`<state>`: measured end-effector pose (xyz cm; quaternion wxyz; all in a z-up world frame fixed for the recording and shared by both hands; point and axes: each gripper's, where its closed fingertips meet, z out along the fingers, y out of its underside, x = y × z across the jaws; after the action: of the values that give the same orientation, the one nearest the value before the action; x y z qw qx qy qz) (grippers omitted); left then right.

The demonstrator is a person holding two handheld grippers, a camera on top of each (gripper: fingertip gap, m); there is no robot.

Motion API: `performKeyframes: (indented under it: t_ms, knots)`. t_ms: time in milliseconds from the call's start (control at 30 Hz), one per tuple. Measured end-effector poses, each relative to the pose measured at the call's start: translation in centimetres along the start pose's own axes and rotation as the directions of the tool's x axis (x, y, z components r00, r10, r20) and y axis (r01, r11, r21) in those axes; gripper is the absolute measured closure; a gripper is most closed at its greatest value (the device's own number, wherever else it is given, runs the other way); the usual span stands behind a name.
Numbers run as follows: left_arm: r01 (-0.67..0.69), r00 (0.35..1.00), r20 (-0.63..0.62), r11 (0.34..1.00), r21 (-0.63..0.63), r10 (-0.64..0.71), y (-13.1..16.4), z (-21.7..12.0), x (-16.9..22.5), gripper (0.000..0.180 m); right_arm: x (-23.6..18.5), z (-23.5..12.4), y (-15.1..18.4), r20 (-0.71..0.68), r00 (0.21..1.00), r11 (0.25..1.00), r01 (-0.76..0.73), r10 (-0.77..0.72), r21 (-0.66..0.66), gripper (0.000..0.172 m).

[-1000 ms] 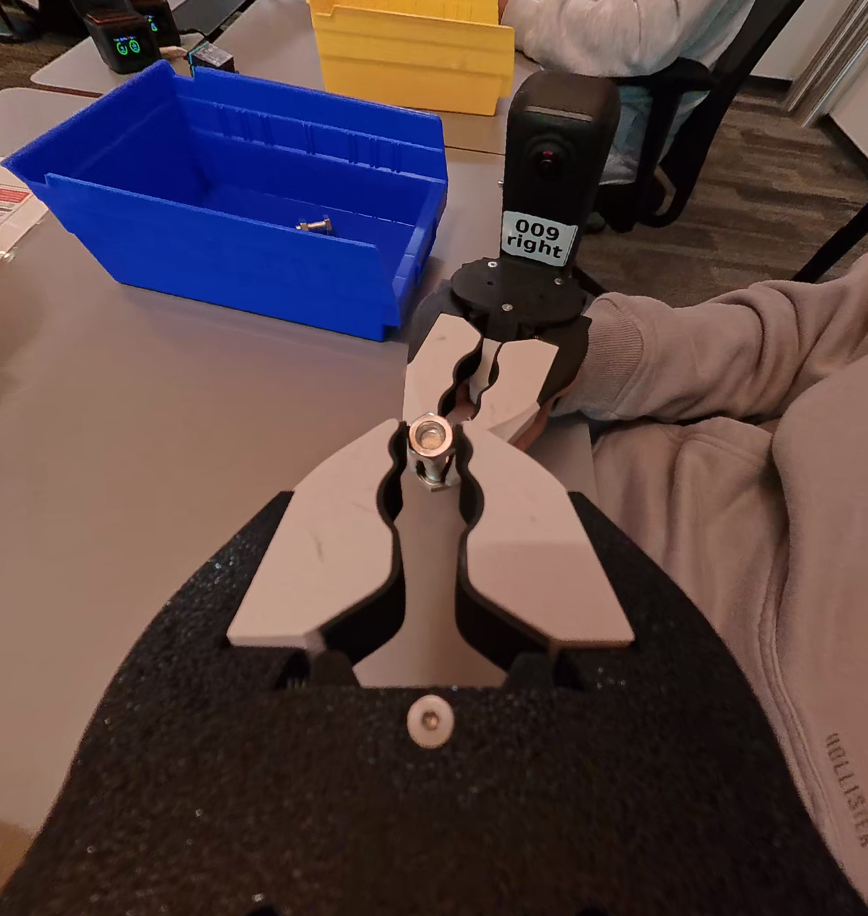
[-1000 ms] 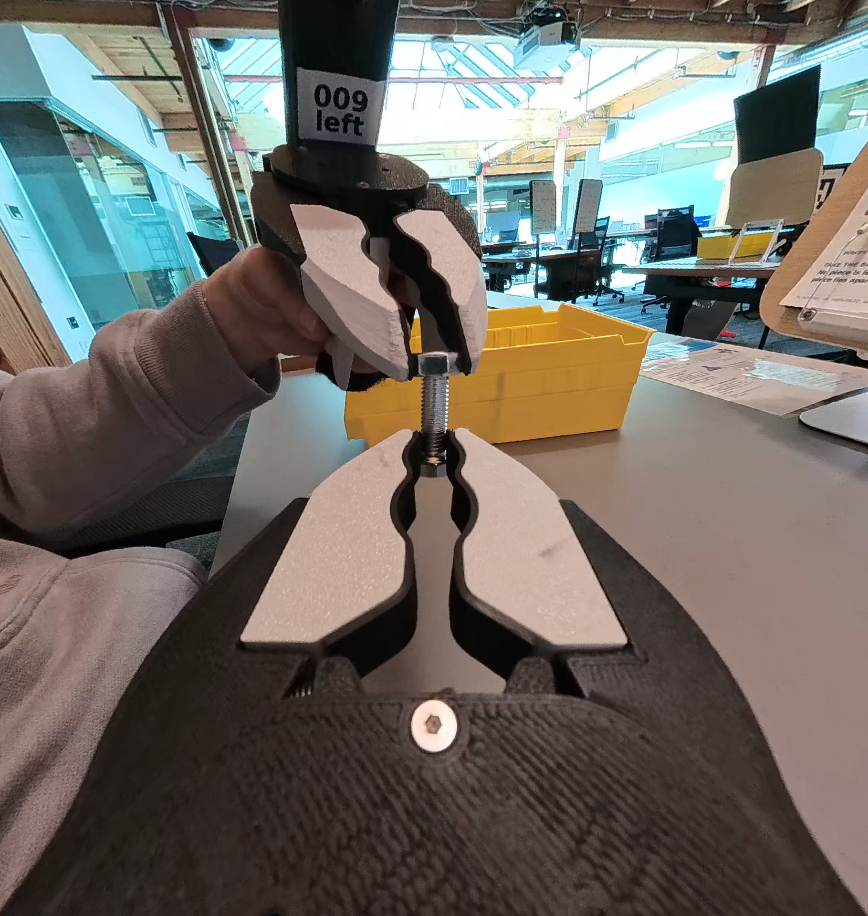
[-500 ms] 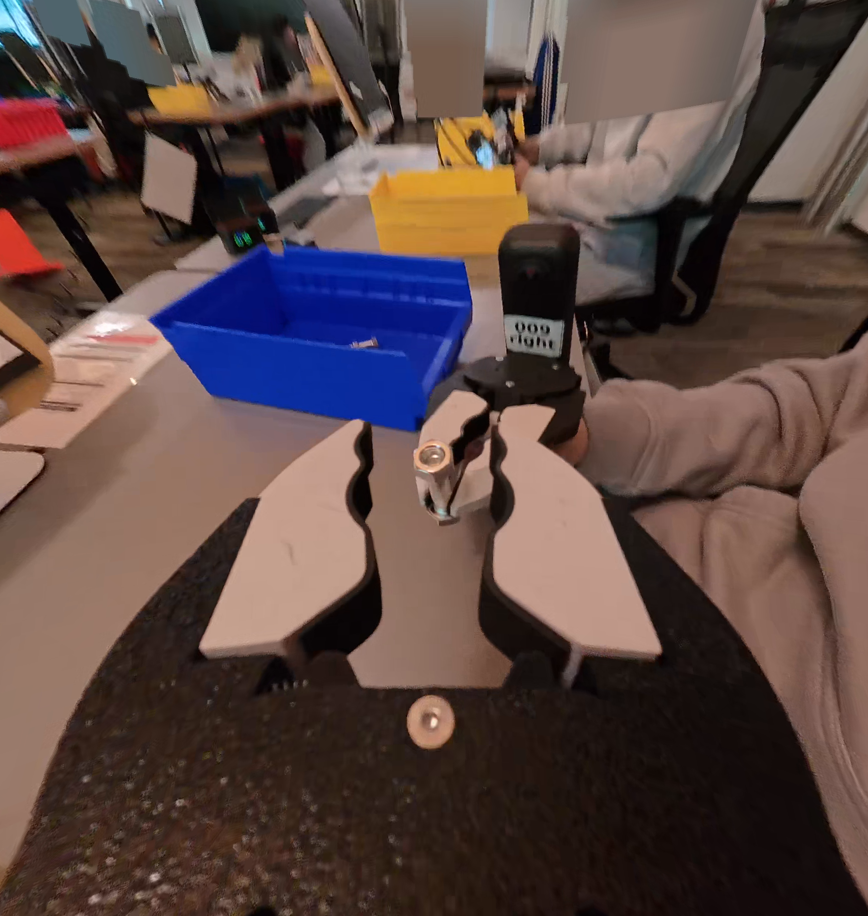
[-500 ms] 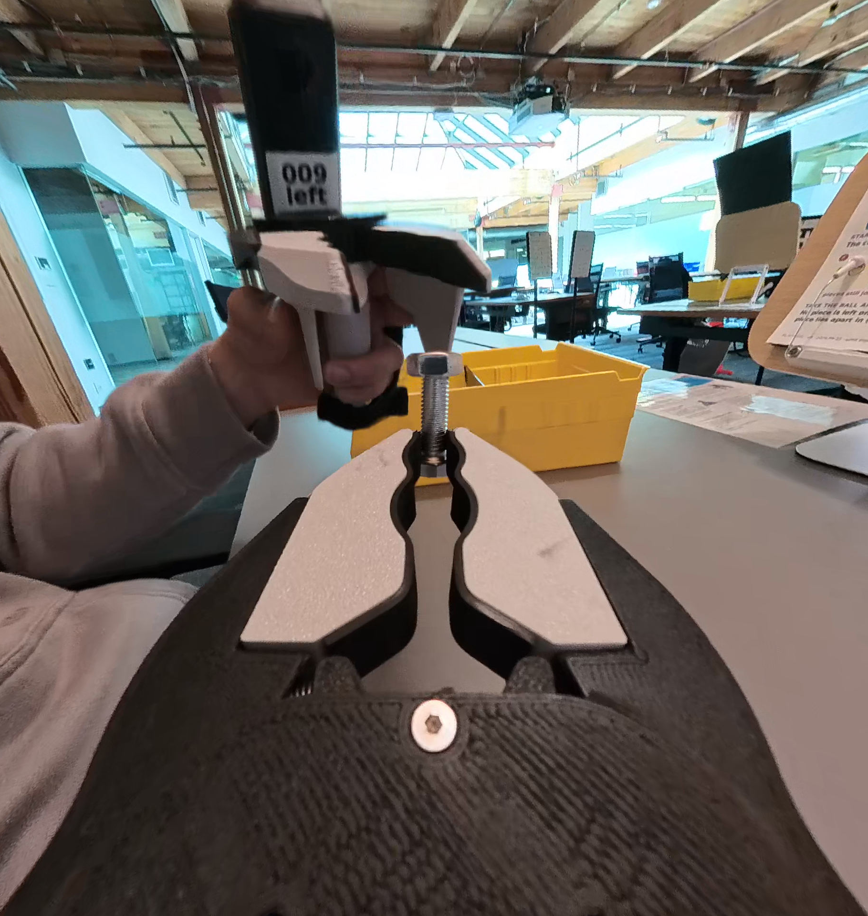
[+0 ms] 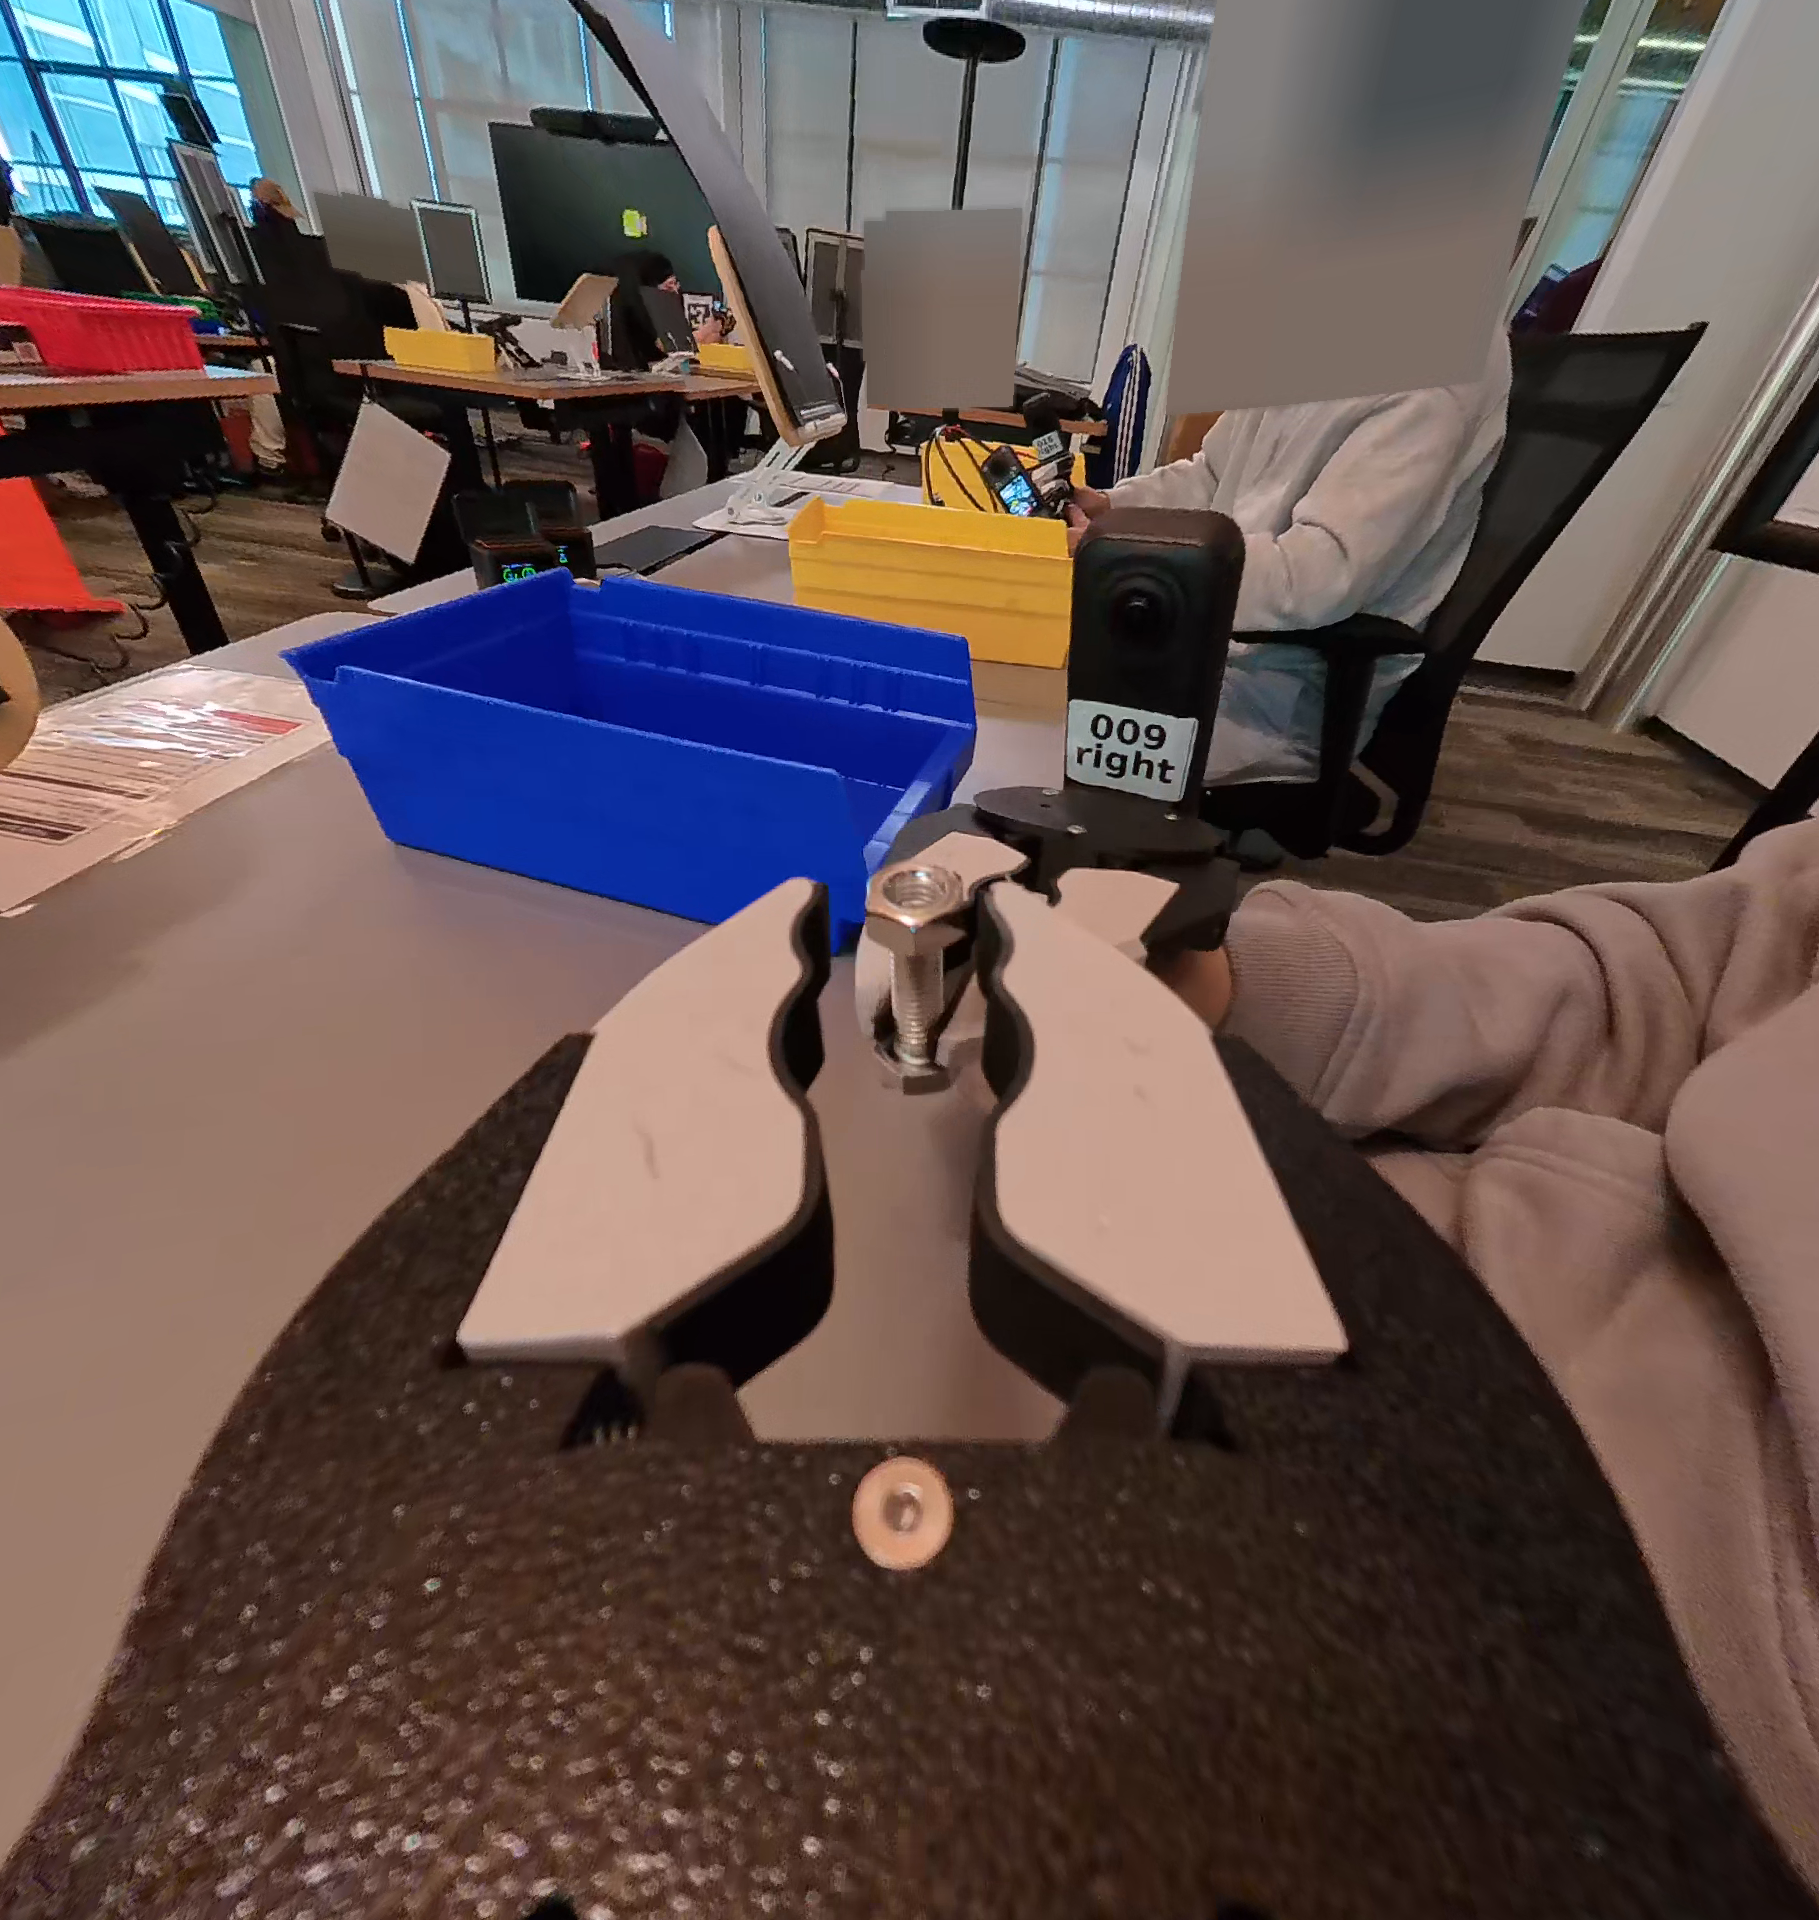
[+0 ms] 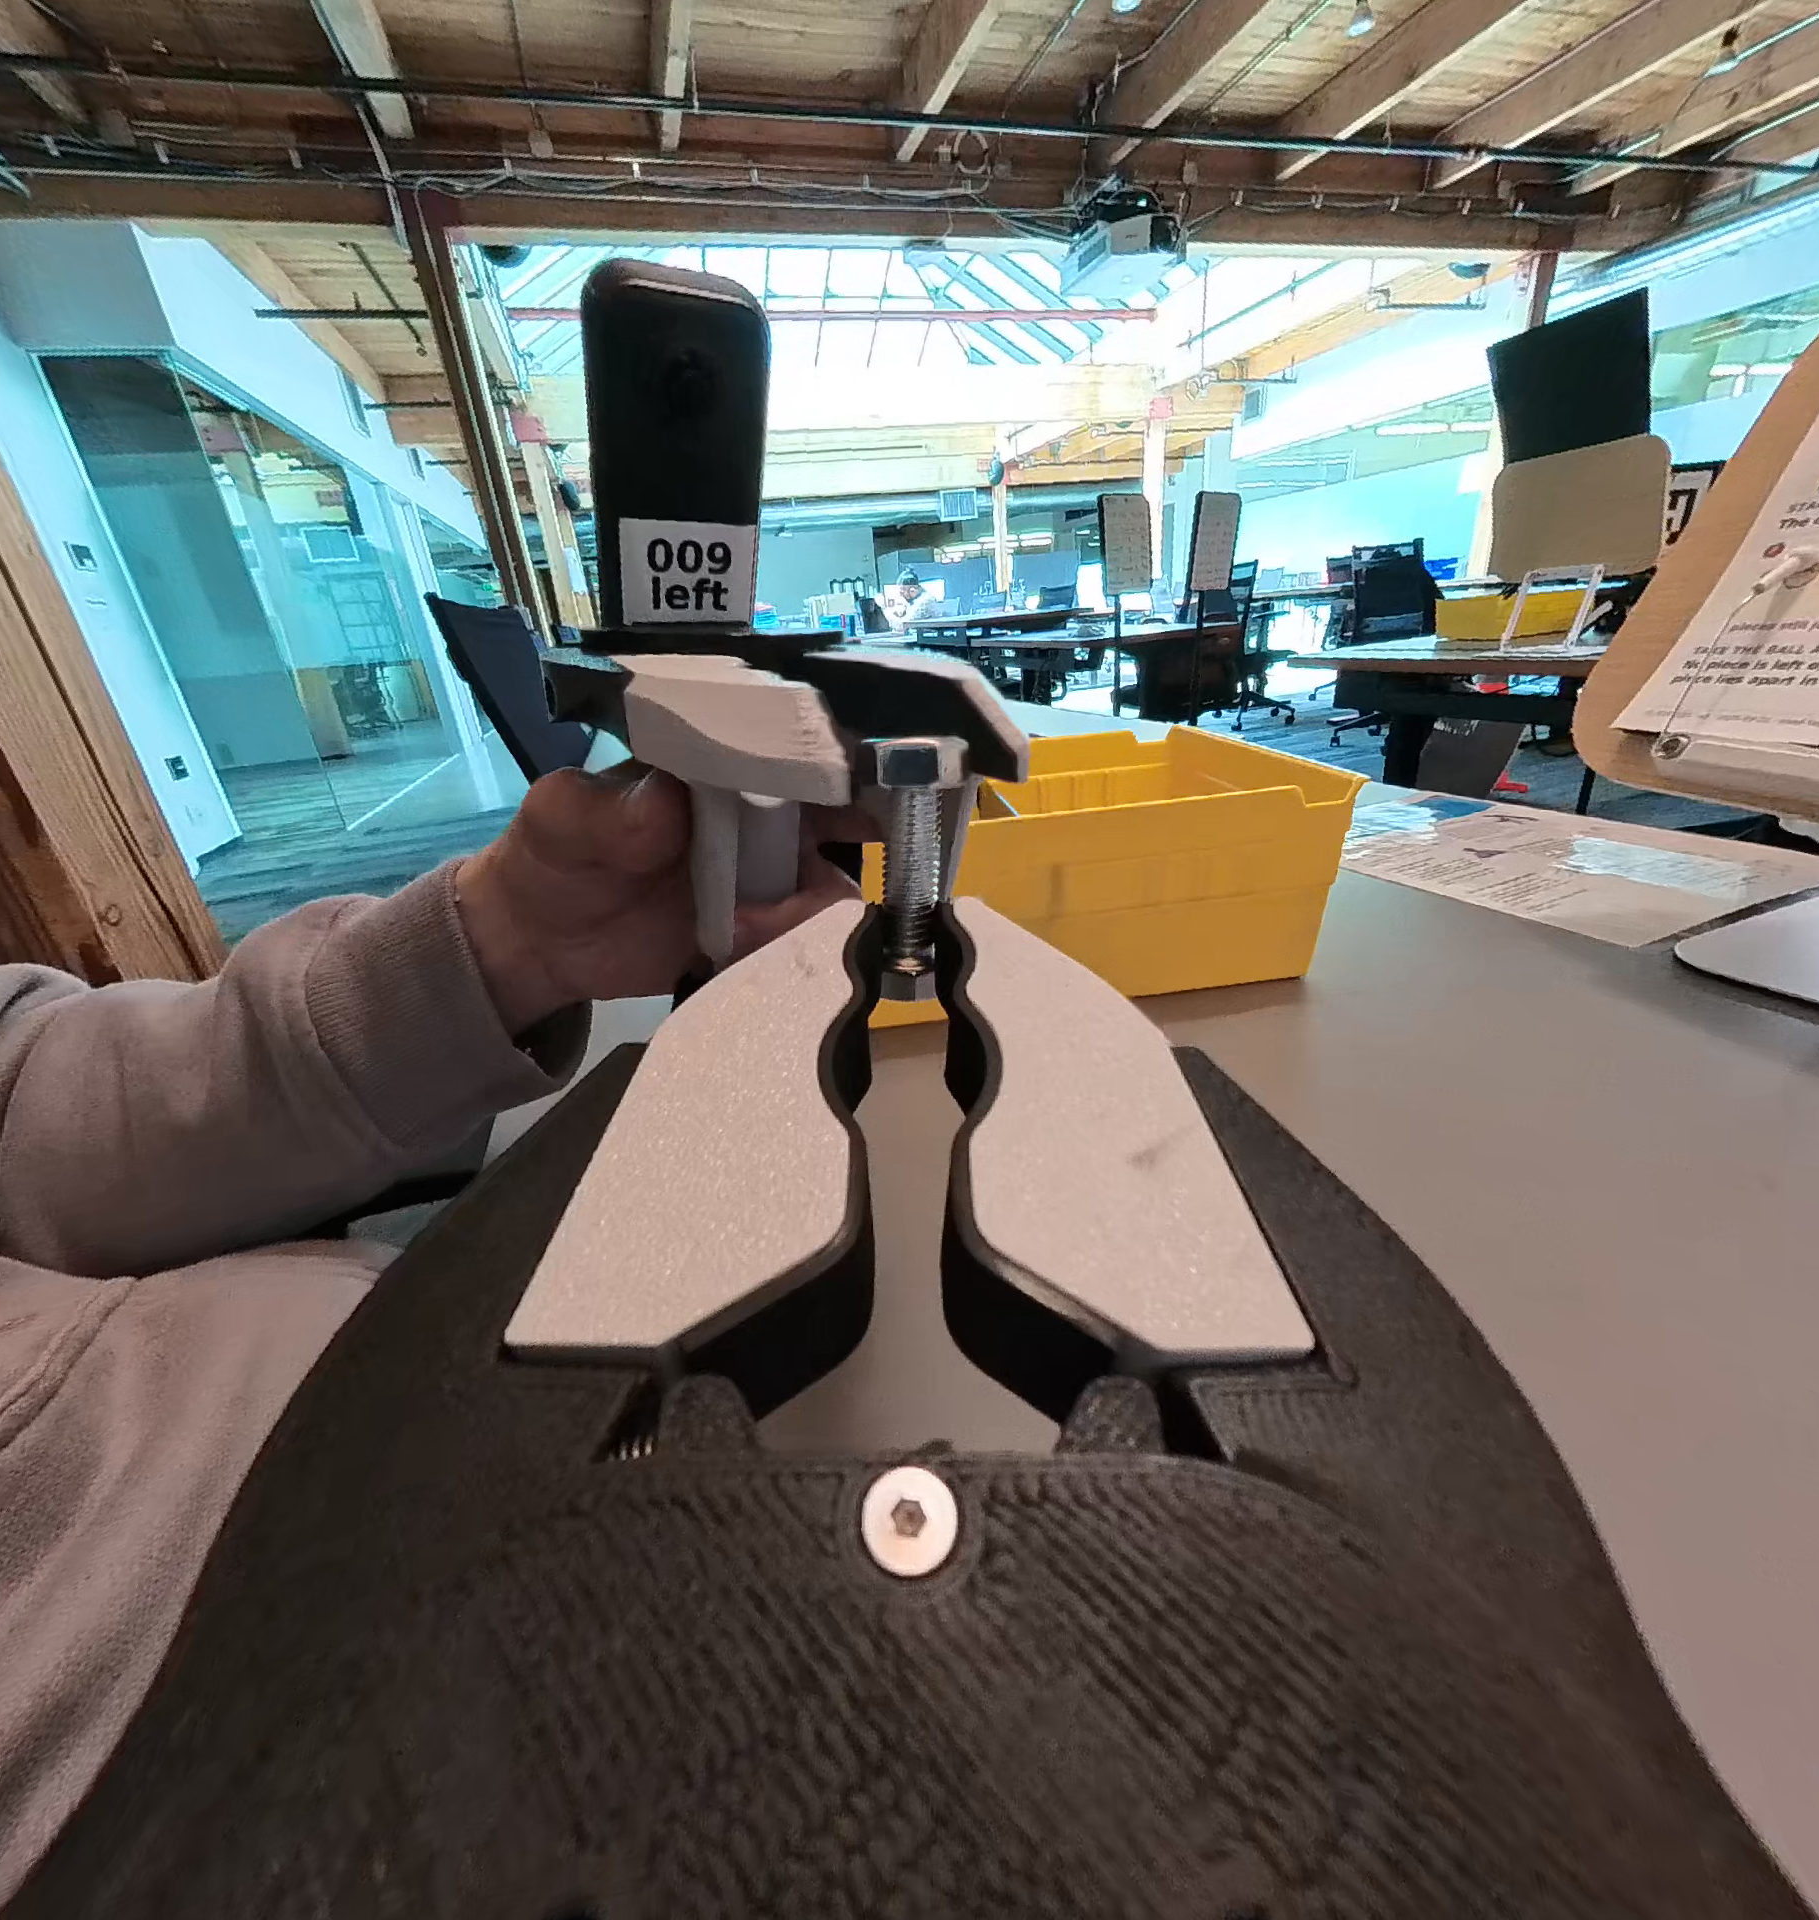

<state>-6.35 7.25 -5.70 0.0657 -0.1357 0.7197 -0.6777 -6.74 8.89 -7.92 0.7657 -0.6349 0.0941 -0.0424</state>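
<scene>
My right gripper is shut on a silver bolt near its head and holds it upright above the grey table. A hex nut sits on the bolt's upper end. My left gripper is open with the nut between its fingertips. A gap shows between the left pad and the nut, while the right pad stands close against it. In the right wrist view the left gripper reaches in level from the left at the nut's height.
A blue bin stands on the table beyond the grippers, with a yellow bin behind it. Another yellow bin shows in the right wrist view. Printed sheets lie at the left. A person sits behind.
My left gripper let go of the nut, opened wide and swung level. It has now partly closed around the nut again. My right gripper kept still with the bolt.
</scene>
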Motion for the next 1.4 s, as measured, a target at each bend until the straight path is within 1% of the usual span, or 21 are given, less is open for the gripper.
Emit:
performKeyframes:
  t_ms: [67, 200, 333, 467, 600, 700, 867, 967, 1133, 1400]
  knots:
    - [-0.008, 1.0, -0.011, 1.0, -0.001, 0.008, 0.1, 0.0, 0.2, 0.164, 0.0, 0.1, 0.2, -0.005, 1.0, 1.0, 0.014, -0.014, -0.016, 0.163]
    - [-0.013, 0.997, -0.07, 0.999, -0.037, 0.01, 0.5, -0.2, 0.6, 0.163, -0.5, 0.1, 0.6, 0.033, 0.999, 0.999, 0.005, -0.003, -0.045, 0.163]
    - [-0.053, 0.992, -0.121, 0.989, -0.139, 0.036, 1.4, -1.0, 0.8, 0.164, -1.0, 0.2, 1.4, 0.065, 0.998, 0.994, 0.023, -0.016, -0.107, 0.163]
    - [-0.111, 0.99, -0.112, 0.955, -0.273, 0.083, 2.4, -1.5, 0.7, 0.164, -1.1, 0.5, 2.4, 0.059, 0.997, 0.982, 0.068, -0.058, -0.174, 0.163]
    - [-0.135, 0.988, -0.118, 0.933, -0.335, 0.101, 2.7, -1.8, 0.8, 0.164, -1.2, 0.6, 2.6, 0.063, 0.995, 0.977, 0.087, -0.076, -0.192, 0.163]
    - [-0.122, 0.985, -0.153, 0.941, -0.316, 0.076, 2.5, -1.9, 1.1, 0.164, -1.5, 0.6, 2.4, 0.084, 0.995, 0.981, 0.075, -0.061, -0.178, 0.163]
    - [-0.089, 0.955, -0.297, 0.961, -0.261, 0.008, 2.3, -2.3, 2.5, 0.164, -2.9, 0.5, 2.2, 0.182, 0.983, 0.988, 0.053, -0.026, -0.144, 0.163]
    - [-0.055, 0.931, -0.363, 0.975, -0.214, -0.027, 1.9, -2.5, 3.1, 0.164, -3.5, 0.5, 1.8, 0.218, 0.976, 0.993, 0.026, 0.0, -0.117, 0.163]
    - [-0.076, 0.937, -0.35, 0.982, -0.17, 0.012, 1.8, -2.4, 3.0, 0.164, -3.5, 0.6, 1.8, 0.214, 0.977, 0.994, 0.017, 0.006, -0.108, 0.163]
    - [-0.112, 0.944, -0.329, 0.973, -0.201, 0.041, 2.0, -2.2, 3.0, 0.161, -3.4, 0.7, 1.7, 0.21, 0.978, 0.994, 0.024, -0.001, -0.107, 0.163]
